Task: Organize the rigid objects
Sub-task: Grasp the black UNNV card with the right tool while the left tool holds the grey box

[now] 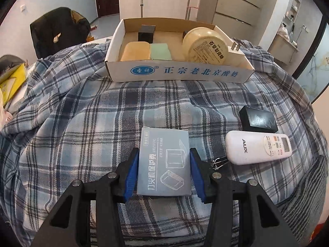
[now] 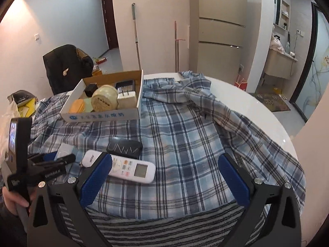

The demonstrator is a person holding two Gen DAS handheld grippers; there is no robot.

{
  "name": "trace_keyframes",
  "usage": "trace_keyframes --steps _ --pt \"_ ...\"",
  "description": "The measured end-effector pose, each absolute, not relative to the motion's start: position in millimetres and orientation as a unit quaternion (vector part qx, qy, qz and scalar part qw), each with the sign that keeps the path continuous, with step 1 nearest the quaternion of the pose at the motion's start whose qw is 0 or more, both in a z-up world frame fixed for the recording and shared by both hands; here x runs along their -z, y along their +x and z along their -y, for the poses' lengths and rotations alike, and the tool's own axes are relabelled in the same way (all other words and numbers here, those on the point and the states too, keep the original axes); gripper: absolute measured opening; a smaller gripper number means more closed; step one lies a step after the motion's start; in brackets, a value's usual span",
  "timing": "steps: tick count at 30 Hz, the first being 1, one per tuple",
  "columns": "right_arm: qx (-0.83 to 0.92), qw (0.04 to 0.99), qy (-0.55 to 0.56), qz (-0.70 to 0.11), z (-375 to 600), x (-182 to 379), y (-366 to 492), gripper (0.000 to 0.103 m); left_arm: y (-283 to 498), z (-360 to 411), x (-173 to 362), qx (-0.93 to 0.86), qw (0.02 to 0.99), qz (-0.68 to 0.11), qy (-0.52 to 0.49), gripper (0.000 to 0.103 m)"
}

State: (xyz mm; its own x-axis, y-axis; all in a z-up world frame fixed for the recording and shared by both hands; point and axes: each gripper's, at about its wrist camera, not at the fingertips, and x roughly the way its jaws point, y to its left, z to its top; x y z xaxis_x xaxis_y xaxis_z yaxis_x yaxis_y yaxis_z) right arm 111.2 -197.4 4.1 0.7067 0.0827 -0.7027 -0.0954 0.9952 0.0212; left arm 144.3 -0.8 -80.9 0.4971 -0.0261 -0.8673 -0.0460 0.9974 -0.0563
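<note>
My left gripper (image 1: pixel 164 151) is shut on a flat grey printed box (image 1: pixel 164 162), its blue pads pressing the box's two long sides just above the plaid cloth. To its right lie a white AUX remote (image 1: pixel 259 146), a black box (image 1: pixel 258 119) and a small metal nail clipper (image 1: pixel 220 162). A cardboard tray (image 1: pixel 178 73) at the far side holds a cream round jar (image 1: pixel 205 45), an orange block, a green block, a black cube and a white plug. My right gripper (image 2: pixel 164 157) is open over bare cloth, and the remote (image 2: pixel 131 167) lies just behind its left finger.
A blue plaid cloth (image 2: pixel 185 127) covers a round white table (image 2: pixel 257 111), with a striped cloth (image 2: pixel 164 222) at the near edge. A chair draped in a dark coat (image 2: pixel 65 68) stands behind the tray. Yellow bags (image 1: pixel 10 82) crowd the left side.
</note>
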Motion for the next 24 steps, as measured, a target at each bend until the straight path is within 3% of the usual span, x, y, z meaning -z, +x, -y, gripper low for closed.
trace_keyframes --steps 9,15,20,21,24 --pt "-0.047 0.909 0.004 -0.415 163.6 -8.7 142.0 0.103 143.3 11.7 82.4 -0.014 0.869 -0.495 -0.001 0.049" --pt "-0.052 0.884 0.02 -0.463 129.5 14.4 177.6 0.103 128.6 -20.3 62.3 0.017 0.895 -0.438 -0.088 0.049" --pt "-0.023 0.869 0.028 -0.493 123.2 42.0 194.0 0.094 134.2 -30.0 70.9 0.012 0.885 -0.453 -0.104 0.049" --pt "-0.026 0.862 0.032 -0.505 122.0 47.7 196.7 0.089 133.5 -32.9 69.6 0.013 0.886 -0.449 -0.112 0.049" --pt "-0.036 0.848 0.042 -0.527 117.5 59.4 201.4 0.087 128.1 -34.2 63.7 0.005 0.895 -0.432 -0.109 0.049"
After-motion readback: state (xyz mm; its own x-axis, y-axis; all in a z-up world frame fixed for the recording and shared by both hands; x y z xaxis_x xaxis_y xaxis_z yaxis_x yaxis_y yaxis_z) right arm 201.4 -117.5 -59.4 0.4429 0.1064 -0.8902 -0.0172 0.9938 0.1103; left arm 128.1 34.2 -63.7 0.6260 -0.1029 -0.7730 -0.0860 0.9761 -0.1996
